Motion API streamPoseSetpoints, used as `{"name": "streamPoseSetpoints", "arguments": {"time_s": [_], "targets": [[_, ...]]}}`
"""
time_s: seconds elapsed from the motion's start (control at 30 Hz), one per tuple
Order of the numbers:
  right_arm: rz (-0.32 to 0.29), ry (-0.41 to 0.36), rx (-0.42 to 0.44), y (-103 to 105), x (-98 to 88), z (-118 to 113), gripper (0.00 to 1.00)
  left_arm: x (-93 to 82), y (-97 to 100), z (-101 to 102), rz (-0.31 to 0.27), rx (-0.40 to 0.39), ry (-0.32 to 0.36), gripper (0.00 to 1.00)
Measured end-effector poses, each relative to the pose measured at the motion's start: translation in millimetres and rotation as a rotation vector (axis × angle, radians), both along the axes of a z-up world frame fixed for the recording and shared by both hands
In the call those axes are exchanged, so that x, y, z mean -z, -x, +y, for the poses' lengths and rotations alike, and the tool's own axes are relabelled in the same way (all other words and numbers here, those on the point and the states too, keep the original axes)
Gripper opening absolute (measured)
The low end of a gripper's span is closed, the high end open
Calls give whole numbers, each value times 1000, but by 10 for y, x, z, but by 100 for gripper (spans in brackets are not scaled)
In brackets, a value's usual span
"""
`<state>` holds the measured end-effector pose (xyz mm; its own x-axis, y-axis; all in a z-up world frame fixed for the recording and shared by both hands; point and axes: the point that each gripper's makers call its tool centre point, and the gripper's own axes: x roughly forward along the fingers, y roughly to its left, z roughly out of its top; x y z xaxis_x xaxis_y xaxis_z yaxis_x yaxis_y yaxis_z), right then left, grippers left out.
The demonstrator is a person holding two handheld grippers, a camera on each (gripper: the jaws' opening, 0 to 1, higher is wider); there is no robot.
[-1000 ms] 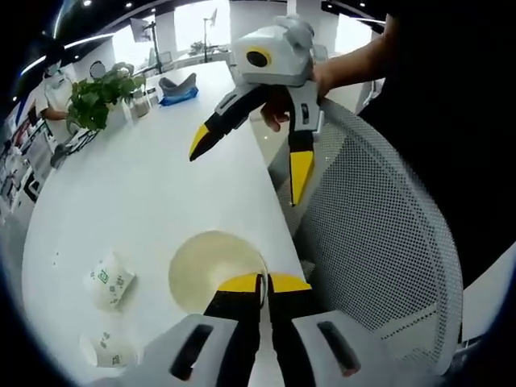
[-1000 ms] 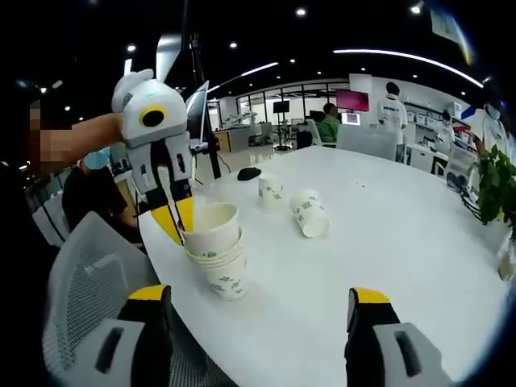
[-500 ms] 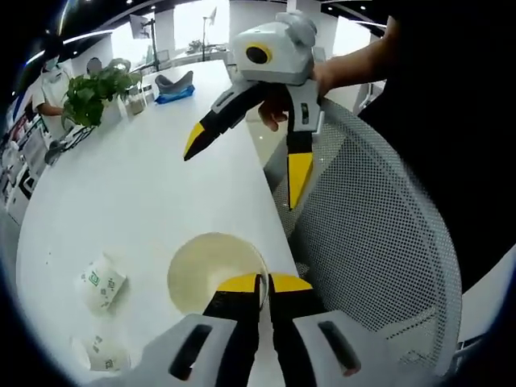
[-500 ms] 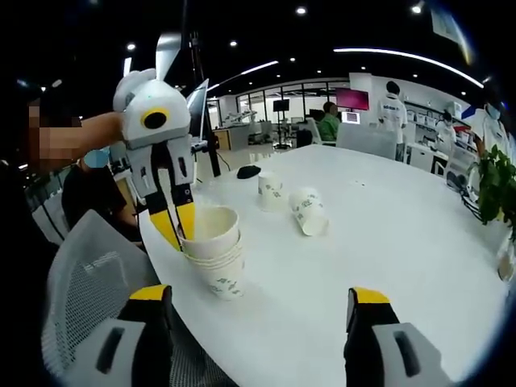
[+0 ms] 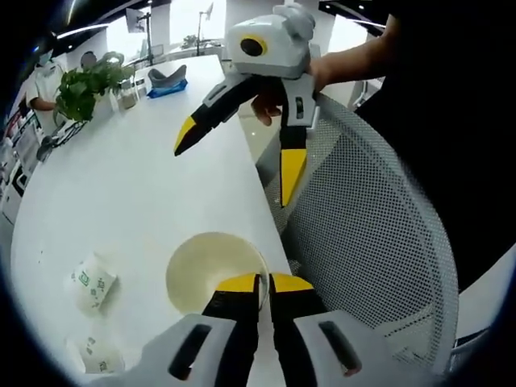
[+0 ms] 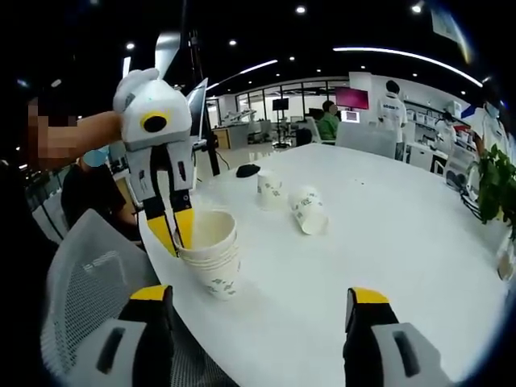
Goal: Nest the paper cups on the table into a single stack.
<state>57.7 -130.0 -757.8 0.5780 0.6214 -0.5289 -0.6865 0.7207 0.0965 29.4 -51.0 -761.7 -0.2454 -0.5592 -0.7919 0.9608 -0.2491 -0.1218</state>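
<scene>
Stacked paper cups (image 6: 211, 254) stand at the near left edge of the white surface (image 6: 387, 242), the left tool (image 6: 171, 230) pinching the top cup's rim. Beyond them, one loose cup (image 6: 270, 192) stands upright and another (image 6: 309, 212) lies tipped. Right tool (image 6: 258, 310) hangs wide, holding nothing.

Left gripper (image 6: 168, 235), pale grey rounded housing, black jaws with yellow tips, right gripper (image 5: 234, 157), same grey housing, black-and-yellow jaws, grey finger mounts with dark slots, person's dark clothing.
</scene>
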Motion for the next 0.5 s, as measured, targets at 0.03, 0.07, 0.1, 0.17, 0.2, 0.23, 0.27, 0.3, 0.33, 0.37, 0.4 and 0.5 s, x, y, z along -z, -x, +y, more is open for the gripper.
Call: {"name": "streamPoseSetpoints", "arguments": {"time_s": [0.03, 0.07, 0.1, 0.17, 0.2, 0.23, 0.27, 0.3, 0.33, 0.37, 0.4, 0.5], "targets": [[0, 1, 0, -1, 3, -3, 89, 5, 1, -3, 2, 1, -1, 2], [0, 1, 1, -3, 7, -6, 89, 11, 6, -6, 4, 1, -1, 2], [1, 0, 1, -4, 9, -8, 89, 16, 8, -9, 7, 1, -2, 2], [0, 1, 1, -6, 10, -10, 89, 36, 3, -8, 11, 1, -4, 2], [1, 0, 2, -8, 11, -12, 89, 46, 2, -3, 11, 2, -5, 2], [1, 0, 3, -7, 9, -10, 89, 50, 0, -2, 12, 2, -6, 2], [1, -1, 3, -7, 7, -10, 89, 56, 3, 1, 14, 0, -6, 2], [1, -1, 3, -7, 9, -10, 89, 61, 2, 3, 15, -1, -7, 2], [2, -1, 3, -8, 10, -10, 89, 69, 1, 9, 17, -2, -7, 2], [3, 0, 3, -7, 14, -10, 89, 76, 1, 11, 19, -3, -7, 2], [3, 0, 2, -7, 15, -10, 89, 84, -2, 14, 21, -4, -7, 2], [3, 1, 3, -10, 20, -14, 89, 97, -1, 12, 27, -9, -4, 2]]}}
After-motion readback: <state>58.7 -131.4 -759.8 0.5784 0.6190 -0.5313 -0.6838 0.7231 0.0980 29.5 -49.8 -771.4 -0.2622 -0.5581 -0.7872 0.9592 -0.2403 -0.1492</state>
